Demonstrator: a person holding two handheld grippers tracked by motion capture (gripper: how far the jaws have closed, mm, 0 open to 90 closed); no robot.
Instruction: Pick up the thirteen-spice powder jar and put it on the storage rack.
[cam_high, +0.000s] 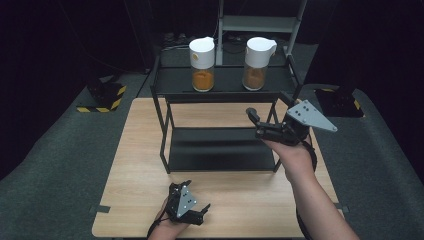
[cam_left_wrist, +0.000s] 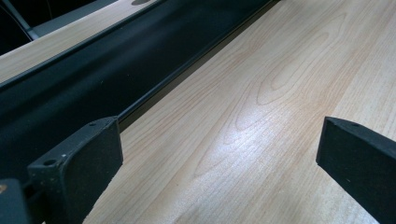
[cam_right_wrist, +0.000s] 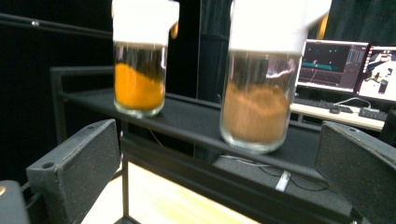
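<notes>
Two glass jars with white lids stand on the top shelf of a black rack. The left jar holds orange powder. The right jar holds brown powder. My right gripper hovers open in front of the rack's right side, below the top shelf and pointing up at the brown jar, with nothing between its fingers. My left gripper rests open low over the wooden table near its front edge, beside the rack's lower shelf.
The rack's lower shelf is bare. Its thin black legs stand on the table. Monitors glow behind the rack. Yellow-black striped blocks sit on the grey floor at the left.
</notes>
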